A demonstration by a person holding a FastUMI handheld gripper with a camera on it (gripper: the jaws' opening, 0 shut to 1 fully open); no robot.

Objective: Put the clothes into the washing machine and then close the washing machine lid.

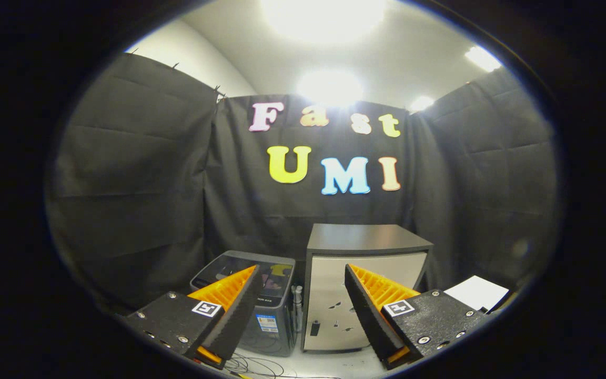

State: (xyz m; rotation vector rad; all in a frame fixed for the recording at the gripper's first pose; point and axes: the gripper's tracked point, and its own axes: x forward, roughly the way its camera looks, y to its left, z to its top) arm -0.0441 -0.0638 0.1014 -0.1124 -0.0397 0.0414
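A small dark grey washing machine (274,310) stands on the floor beyond my left finger, its glossy top lid lying flat. My gripper (302,276) is open, held well back from the machine, and nothing sits between its fingers. The left finger (229,302) overlaps the machine's near corner in the view. No clothes can be made out here.
A light-fronted cabinet (366,279) with a dark flat top stands right next to the machine, beyond my right finger. A white sheet (475,292) lies further right. Thin cables (261,366) trail on the pale floor in front. Black cloth walls close the booth on three sides.
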